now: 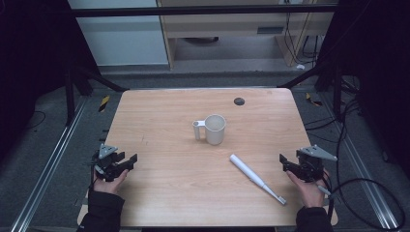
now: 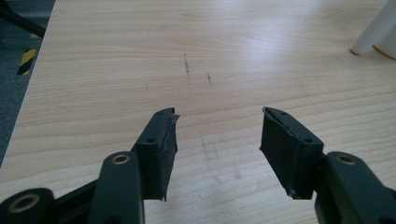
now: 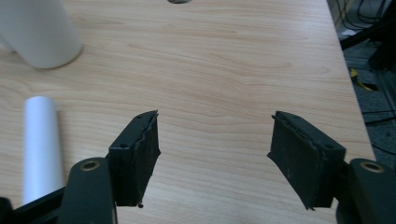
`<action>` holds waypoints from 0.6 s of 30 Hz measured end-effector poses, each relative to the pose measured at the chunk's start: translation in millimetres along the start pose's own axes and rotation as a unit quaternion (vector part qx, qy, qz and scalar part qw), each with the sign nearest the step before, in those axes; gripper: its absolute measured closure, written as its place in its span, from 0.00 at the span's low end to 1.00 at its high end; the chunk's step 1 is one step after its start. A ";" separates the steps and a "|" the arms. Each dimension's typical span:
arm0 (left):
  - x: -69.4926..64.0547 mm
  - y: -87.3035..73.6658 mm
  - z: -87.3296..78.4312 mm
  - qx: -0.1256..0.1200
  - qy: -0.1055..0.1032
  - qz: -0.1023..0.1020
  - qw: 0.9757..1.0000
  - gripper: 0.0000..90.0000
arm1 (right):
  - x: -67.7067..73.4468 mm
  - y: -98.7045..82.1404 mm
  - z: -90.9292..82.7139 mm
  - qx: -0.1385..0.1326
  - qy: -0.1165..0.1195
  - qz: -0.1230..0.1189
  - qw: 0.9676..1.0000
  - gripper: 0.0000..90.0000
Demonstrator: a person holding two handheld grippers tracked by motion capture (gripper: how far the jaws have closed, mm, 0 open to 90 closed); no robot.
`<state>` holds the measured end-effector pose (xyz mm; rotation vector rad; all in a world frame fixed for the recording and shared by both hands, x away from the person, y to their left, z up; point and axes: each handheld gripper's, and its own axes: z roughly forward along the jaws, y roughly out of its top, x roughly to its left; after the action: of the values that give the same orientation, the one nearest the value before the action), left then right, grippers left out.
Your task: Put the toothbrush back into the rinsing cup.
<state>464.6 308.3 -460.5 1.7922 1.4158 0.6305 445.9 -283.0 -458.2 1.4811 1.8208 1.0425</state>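
A white cup with a handle stands upright near the middle of the wooden table. A white electric toothbrush lies flat in front of it to the right, angled toward the near right corner. My left gripper rests at the table's left edge in a hand, jaws open with only bare wood between them. At the right edge my right gripper is open too, nothing between its jaws. The toothbrush's thick end lies left of its jaws, the cup's base farther off.
A small dark round disc is set in the table near the far edge. Black frame bars and cables run along the floor on both sides. Faint scratch marks cross the wood ahead of the left gripper.
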 end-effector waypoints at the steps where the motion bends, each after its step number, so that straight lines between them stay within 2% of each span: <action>1: -1.1 0.0 -0.4 0.001 0.000 0.002 1.000 0.52 | 3.0 0.6 -2.1 0.001 0.005 0.000 1.000 0.39; 6: -4.9 0.1 -2.7 0.008 -0.011 0.002 1.000 0.60 | 13.9 0.7 -10.9 0.006 0.025 -0.017 1.000 0.43; 10: -7.0 -0.1 -4.2 0.015 -0.012 0.003 1.000 0.64 | 20.2 -2.7 -20.7 0.010 0.041 -0.017 0.999 0.48; 14: -9.0 -0.2 -5.2 0.017 -0.013 0.008 1.000 0.67 | 23.3 -1.7 -24.0 0.008 0.047 -0.018 0.999 0.50; 18: -10.4 -1.1 -5.2 0.021 -0.016 0.011 1.000 0.67 | 30.9 -0.9 -23.9 0.017 0.062 -0.027 0.998 0.53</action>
<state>457.2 299.8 -457.6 1.8460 1.3996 0.5858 418.9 -258.2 -444.7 1.4056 1.9641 1.1032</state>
